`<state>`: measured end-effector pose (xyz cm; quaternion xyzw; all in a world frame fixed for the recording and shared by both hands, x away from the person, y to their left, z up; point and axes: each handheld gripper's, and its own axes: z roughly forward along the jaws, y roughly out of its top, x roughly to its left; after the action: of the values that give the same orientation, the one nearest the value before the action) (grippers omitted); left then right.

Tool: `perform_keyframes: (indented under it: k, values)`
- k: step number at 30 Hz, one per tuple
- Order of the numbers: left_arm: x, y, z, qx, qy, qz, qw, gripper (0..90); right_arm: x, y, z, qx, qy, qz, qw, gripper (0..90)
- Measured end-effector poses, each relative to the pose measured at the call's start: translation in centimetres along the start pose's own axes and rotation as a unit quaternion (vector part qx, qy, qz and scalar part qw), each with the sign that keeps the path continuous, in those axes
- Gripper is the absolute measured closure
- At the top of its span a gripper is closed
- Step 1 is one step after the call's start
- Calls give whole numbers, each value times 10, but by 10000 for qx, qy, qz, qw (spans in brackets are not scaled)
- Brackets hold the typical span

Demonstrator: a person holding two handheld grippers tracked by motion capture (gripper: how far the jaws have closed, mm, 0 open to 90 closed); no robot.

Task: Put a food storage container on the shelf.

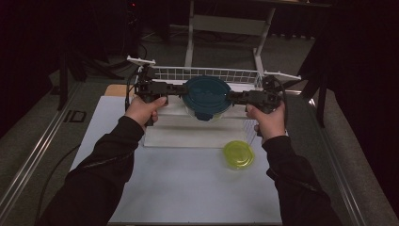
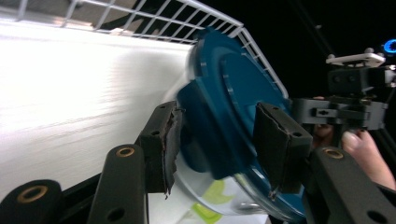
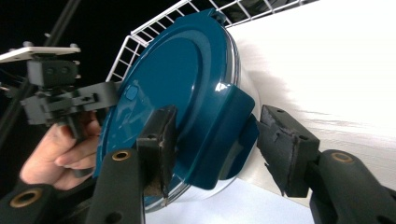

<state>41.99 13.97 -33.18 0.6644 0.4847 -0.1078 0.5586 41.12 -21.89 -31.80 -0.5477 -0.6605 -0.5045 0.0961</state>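
Note:
A clear round container with a dark blue lid (image 1: 207, 94) stands on a white board, in front of a white wire rack (image 1: 207, 73). My left gripper (image 1: 181, 92) comes at the lid from the left and my right gripper (image 1: 233, 98) from the right. In the left gripper view the jaws of the left gripper (image 2: 217, 140) straddle a blue latch flap (image 2: 205, 135), the pads close beside it. In the right gripper view the right gripper (image 3: 215, 140) straddles the opposite flap (image 3: 229, 135), with a gap showing at the right-hand pad (image 3: 280, 144). Both stand open.
A yellow-green round lid (image 1: 239, 154) lies on the white table (image 1: 188, 197) near my right forearm. The white board (image 1: 188, 136) sits under the container. Metal rails run along both table sides, and the room beyond is dark.

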Motion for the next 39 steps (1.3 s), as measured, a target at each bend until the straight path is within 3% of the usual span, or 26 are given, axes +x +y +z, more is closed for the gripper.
perform_keyframes:
  k: [6,12,15,17,20,25,28,29,32,35,36,37,39]
  values:
    - [-8,-8,-9,5,-27,219,9998,488,13,-4,-14,-158,-145,-377,9991,442]
    - [-16,-21,-22,-116,-46,545,9984,477,28,-19,-20,-145,36,-649,9978,430]
    - [-22,-30,-27,-116,-28,807,9967,462,36,-27,-22,-147,65,-819,9965,433]
    - [-26,-36,-30,-169,-11,927,9955,461,41,-31,-24,-233,-39,-961,9951,432]
    - [-30,-47,-35,-227,-51,1077,9939,448,47,-37,-29,-338,146,-997,9943,441]
    - [-36,-66,-42,-304,-30,1362,9902,412,59,-51,-23,-184,384,-1149,9925,467]
    - [-39,-79,-47,-491,-160,1671,9846,368,63,-60,-13,-3,582,-1159,9916,505]
    - [-39,-86,-50,-595,-266,1832,9809,351,64,-62,-10,27,612,-1148,9915,514]
    - [-40,-99,-52,-615,-427,2089,9751,266,66,-70,1,222,689,-1214,9900,583]
    - [-38,-113,-51,-592,-430,2111,9747,200,68,-75,9,354,622,-1341,9884,697]
    - [-38,-113,-51,-592,-430,2111,9747,158,68,-75,9,354,622,-1341,9884,697]
    - [-35,-121,-50,-503,-407,2065,9763,158,69,-76,12,373,574,-1361,9883,751]
    - [-33,-131,-48,-474,-308,2070,9767,76,68,-79,18,366,381,-1409,9886,864]
